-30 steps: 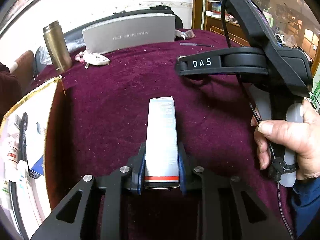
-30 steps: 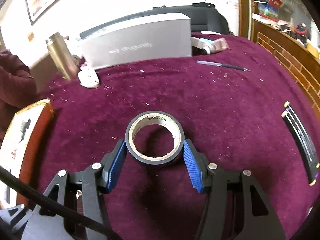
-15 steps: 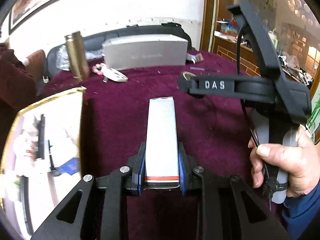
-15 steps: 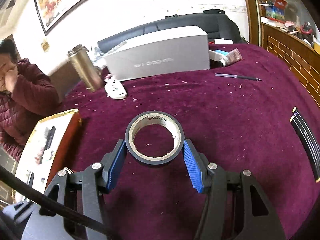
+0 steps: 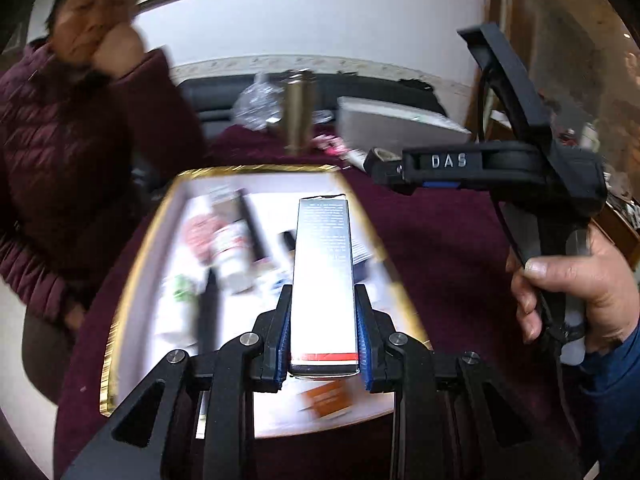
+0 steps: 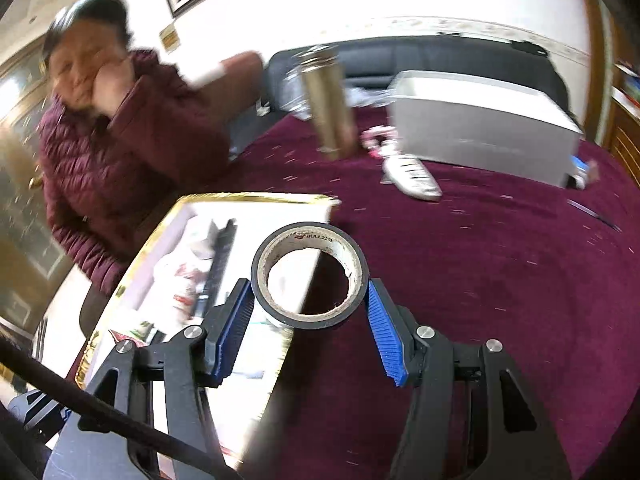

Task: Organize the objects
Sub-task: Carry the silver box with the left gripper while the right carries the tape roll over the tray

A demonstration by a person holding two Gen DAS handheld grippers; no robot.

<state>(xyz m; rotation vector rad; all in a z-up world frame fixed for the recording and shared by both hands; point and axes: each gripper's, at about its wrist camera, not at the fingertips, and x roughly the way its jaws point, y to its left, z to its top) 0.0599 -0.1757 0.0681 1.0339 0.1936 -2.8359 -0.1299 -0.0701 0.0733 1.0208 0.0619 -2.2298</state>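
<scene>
My left gripper (image 5: 323, 320) is shut on a long grey carton with a red stripe (image 5: 323, 276) and holds it above the gold-rimmed white box (image 5: 132, 280), which holds several small items. My right gripper (image 6: 310, 312) is shut on a black tape roll (image 6: 310, 274), held over the right edge of the same box (image 6: 256, 199). The right gripper also shows in the left wrist view (image 5: 380, 166), to the right of the box, with the tape roll's edge showing between its fingers.
A person in a maroon jacket (image 6: 120, 148) sits at the table's far left, behind the box. A brass flask (image 6: 326, 104), a white remote (image 6: 412, 178), a large grey box (image 6: 484, 136) and a pen (image 6: 592, 214) lie on the maroon tablecloth (image 6: 500, 280).
Both grippers have swung left with their loads. The carton has come from above the cloth to above the gold-rimmed box, and the tape roll has reached the box's edge.
</scene>
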